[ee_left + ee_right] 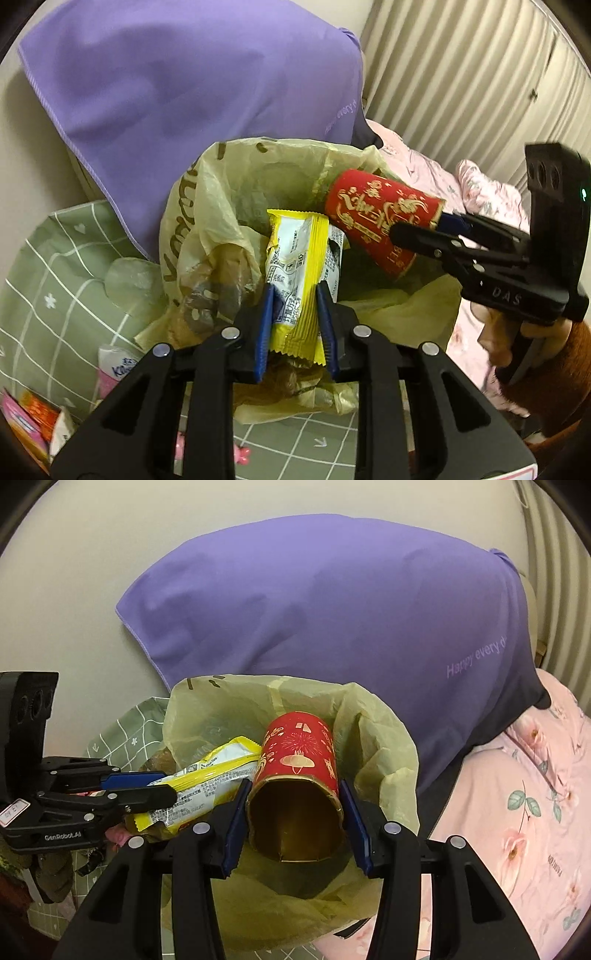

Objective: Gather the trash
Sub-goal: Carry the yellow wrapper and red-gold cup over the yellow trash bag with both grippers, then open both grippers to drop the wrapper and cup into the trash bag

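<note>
Bedding in green check (55, 266) and pink (535, 812) surrounded the yellowish trash bag (373, 746); above its mouth the left gripper (295, 314) pinched a yellow wrapper (295, 258), the right gripper (295, 819) clamped a red paper cup (299, 757).

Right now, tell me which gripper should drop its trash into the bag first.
Right. The right gripper holds the red tube already over the yellow bag's open mouth. The left gripper's yellow wrapper sits nearer the bag's rim.
</note>
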The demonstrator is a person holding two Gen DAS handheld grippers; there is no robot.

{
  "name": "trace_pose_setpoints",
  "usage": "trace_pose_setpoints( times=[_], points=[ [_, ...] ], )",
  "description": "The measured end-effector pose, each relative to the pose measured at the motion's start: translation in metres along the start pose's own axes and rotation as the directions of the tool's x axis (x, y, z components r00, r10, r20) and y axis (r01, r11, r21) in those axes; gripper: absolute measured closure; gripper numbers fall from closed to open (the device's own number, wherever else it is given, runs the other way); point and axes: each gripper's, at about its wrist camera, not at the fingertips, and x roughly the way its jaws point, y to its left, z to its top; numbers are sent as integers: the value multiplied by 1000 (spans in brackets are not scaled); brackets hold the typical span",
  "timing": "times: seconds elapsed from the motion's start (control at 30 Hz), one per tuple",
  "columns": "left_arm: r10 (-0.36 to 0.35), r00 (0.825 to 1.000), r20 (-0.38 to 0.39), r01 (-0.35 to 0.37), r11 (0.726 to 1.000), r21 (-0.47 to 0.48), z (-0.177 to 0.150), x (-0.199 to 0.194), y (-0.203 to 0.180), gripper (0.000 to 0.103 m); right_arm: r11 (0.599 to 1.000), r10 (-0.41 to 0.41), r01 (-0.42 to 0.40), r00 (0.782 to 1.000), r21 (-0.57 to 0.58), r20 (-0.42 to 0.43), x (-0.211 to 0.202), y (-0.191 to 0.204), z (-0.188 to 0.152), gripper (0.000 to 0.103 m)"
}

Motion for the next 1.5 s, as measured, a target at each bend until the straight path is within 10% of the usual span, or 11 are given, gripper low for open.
trace_pose_setpoints(
  times=[0.53, 0.8, 1.5],
  points=[
    [-8, 998, 63, 15, 994, -110, -8, -19, 13, 73, 998, -70, 70, 997, 4, -29, -1, 10, -6, 53],
    [-60, 991, 123, 80, 983, -165, -6, -38, 15, 52, 995, -95, 95, 995, -17, -10, -9, 13, -9, 46],
    [104, 959, 265, -40, 971, -236, -61, -115, 30, 42, 982, -172, 174, 984, -66, 37, -36, 37, -16, 45]
  ],
)
